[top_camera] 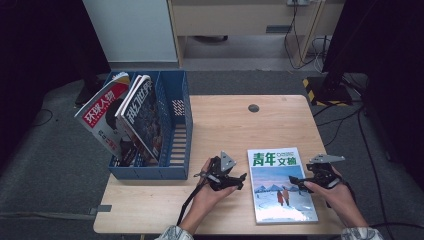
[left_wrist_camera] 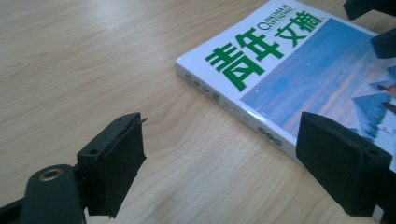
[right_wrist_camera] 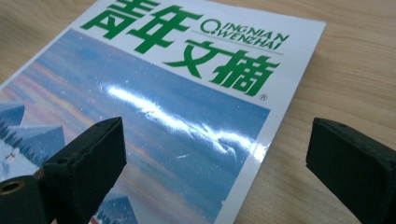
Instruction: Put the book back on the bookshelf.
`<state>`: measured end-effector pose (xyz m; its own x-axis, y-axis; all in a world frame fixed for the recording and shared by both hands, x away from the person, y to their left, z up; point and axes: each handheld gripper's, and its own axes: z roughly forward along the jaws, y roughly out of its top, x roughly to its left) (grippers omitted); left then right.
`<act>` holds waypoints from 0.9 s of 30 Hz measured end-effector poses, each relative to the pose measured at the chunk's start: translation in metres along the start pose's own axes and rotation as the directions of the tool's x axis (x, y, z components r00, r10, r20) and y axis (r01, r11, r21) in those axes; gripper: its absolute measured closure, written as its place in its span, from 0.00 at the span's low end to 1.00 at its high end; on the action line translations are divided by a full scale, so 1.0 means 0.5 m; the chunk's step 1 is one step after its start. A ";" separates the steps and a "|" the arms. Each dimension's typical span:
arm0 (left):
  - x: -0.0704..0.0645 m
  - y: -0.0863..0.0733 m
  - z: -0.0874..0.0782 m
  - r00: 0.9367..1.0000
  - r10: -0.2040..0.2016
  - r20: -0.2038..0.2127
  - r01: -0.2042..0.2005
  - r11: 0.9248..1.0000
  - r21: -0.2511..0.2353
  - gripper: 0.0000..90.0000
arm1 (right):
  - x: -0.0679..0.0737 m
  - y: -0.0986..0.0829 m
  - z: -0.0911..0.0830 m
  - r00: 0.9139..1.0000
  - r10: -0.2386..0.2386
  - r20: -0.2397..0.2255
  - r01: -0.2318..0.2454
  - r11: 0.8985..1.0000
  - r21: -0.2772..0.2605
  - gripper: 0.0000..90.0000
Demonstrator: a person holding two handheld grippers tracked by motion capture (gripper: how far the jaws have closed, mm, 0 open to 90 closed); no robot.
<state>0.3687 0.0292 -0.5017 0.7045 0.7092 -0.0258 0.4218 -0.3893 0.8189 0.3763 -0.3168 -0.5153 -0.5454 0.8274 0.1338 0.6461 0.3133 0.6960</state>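
Observation:
A magazine [top_camera: 280, 184] with green title characters and a snowy blue cover lies flat near the table's front edge; it also shows as the magazine [left_wrist_camera: 299, 70] and magazine [right_wrist_camera: 154, 107]. My left gripper [top_camera: 240, 181] hovers at its spine side, open, with one jaw over bare wood and the other above the spine edge [left_wrist_camera: 229, 109]. On the opposite side my right gripper [top_camera: 299, 184] is open, straddling the cover's right edge [right_wrist_camera: 261, 154]. Nothing is held in either.
A blue file rack [top_camera: 177, 137] stands at the table's left with two magazines [top_camera: 125, 117] leaning in it; its right-hand slots are bare. A round cable hole [top_camera: 253, 108] sits at the table's [top_camera: 225, 125] back. Cables and a black stand [top_camera: 330, 80] lie on the floor beyond.

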 end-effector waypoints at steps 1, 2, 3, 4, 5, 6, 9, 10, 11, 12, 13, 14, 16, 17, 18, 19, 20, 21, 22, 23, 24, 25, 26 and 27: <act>-0.008 -0.001 0.005 1.000 -0.011 0.015 0.011 1.000 0.001 0.17 | 0.000 -0.001 0.001 1.000 -0.001 0.001 0.001 1.000 0.003 0.07; -0.008 -0.001 0.005 1.000 -0.011 0.015 0.011 1.000 0.001 0.17 | 0.000 -0.001 0.001 1.000 -0.001 0.001 0.001 1.000 0.003 0.07; -0.014 -0.001 0.009 1.000 -0.011 0.017 0.011 1.000 0.002 0.17 | 0.000 -0.002 0.003 1.000 -0.002 -0.003 0.002 1.000 0.008 0.07; -0.017 -0.001 0.012 1.000 -0.009 0.018 0.009 1.000 0.004 0.17 | 0.000 -0.003 0.006 1.000 0.000 -0.006 0.000 1.000 0.013 0.07; -0.024 -0.004 0.019 1.000 0.003 0.018 -0.003 1.000 0.016 0.17 | 0.000 -0.004 0.012 1.000 -0.003 -0.009 0.004 1.000 0.017 0.07; -0.024 -0.004 0.019 1.000 0.003 0.018 -0.003 1.000 0.016 0.17 | 0.000 -0.004 0.012 1.000 -0.003 -0.009 0.004 1.000 0.017 0.07; -0.035 -0.009 0.031 1.000 0.005 0.020 -0.005 0.999 0.032 0.17 | -0.002 -0.005 0.022 1.000 0.005 -0.013 -0.004 1.000 0.028 0.05; -0.039 -0.011 0.034 1.000 0.010 0.021 -0.011 0.999 0.036 0.17 | -0.002 -0.005 0.022 1.000 0.005 -0.013 -0.004 1.000 0.028 0.05; -0.046 -0.012 0.039 1.000 0.010 0.027 -0.011 0.999 0.037 0.17 | -0.002 -0.006 0.022 1.000 0.010 -0.014 -0.010 1.000 0.024 0.05; -0.052 -0.014 0.043 0.999 0.008 0.040 -0.010 0.999 0.043 0.17 | -0.002 -0.007 0.023 1.000 0.018 -0.015 -0.018 1.000 0.023 0.06; -0.056 -0.015 0.046 0.999 0.007 0.049 -0.009 0.999 0.046 0.17 | -0.003 -0.007 0.022 1.000 0.025 -0.019 -0.024 0.999 0.026 0.06; -0.063 -0.017 0.049 0.998 0.012 0.057 -0.015 0.998 0.054 0.16 | -0.004 -0.008 0.023 0.999 0.030 -0.020 -0.030 0.999 0.026 0.06; -0.074 -0.022 0.056 0.997 0.034 0.065 -0.038 0.997 0.068 0.16 | -0.004 -0.011 0.023 0.997 0.067 -0.036 -0.066 0.997 0.034 0.06; -0.077 -0.025 0.058 0.997 0.035 0.066 -0.039 0.997 0.071 0.16 | -0.001 -0.013 0.022 0.997 0.061 -0.044 -0.060 0.998 0.036 0.06; -0.077 -0.026 0.059 0.997 0.025 0.068 -0.030 0.997 0.065 0.16 | -0.001 -0.013 0.022 0.997 0.061 -0.044 -0.060 0.998 0.036 0.06; -0.077 -0.026 0.060 0.998 0.015 0.067 -0.020 0.998 0.065 0.16 | 0.007 -0.014 0.022 0.997 0.058 -0.047 -0.057 0.998 0.035 0.06; -0.076 -0.027 0.061 0.997 0.009 0.071 -0.013 0.998 0.062 0.16 | 0.007 -0.014 0.022 0.997 0.058 -0.047 -0.057 0.998 0.035 0.06; -0.074 -0.030 0.063 0.997 -0.001 0.083 -0.003 0.998 0.056 0.17 | 0.010 -0.014 0.024 0.998 0.059 -0.037 -0.058 0.998 0.031 0.05; -0.073 -0.030 0.063 0.997 -0.004 0.083 0.000 0.999 0.055 0.17 | 0.012 -0.014 0.024 0.998 0.061 -0.035 -0.060 0.998 0.035 0.04; -0.073 -0.030 0.063 0.997 -0.004 0.083 0.000 0.999 0.055 0.17 | 0.012 -0.014 0.024 0.998 0.061 -0.035 -0.060 0.998 0.035 0.04; -0.071 -0.031 0.062 0.997 -0.010 0.079 0.006 0.998 0.055 0.17 | 0.013 -0.013 0.024 0.997 0.066 -0.033 -0.065 0.997 0.036 0.04; -0.068 -0.031 0.062 0.997 -0.010 0.071 0.006 0.999 0.053 0.17 | 0.014 -0.012 0.026 0.998 0.064 -0.029 -0.063 0.997 0.034 0.03; -0.065 -0.032 0.061 0.998 -0.013 0.069 0.009 0.999 0.053 0.17 | 0.019 -0.011 0.028 0.997 0.074 -0.019 -0.073 0.997 0.038 0.02; -0.061 -0.032 0.060 0.998 -0.019 0.065 0.016 0.998 0.057 0.17 | 0.023 -0.008 0.033 0.997 0.071 -0.013 -0.071 0.997 0.032 0.02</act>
<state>0.3572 -0.0039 -0.5312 0.7318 0.6769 -0.0788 0.4644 -0.4108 0.7846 0.3763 -0.3010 -0.5285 -0.5051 0.8414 0.1921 0.7000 0.2691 0.6615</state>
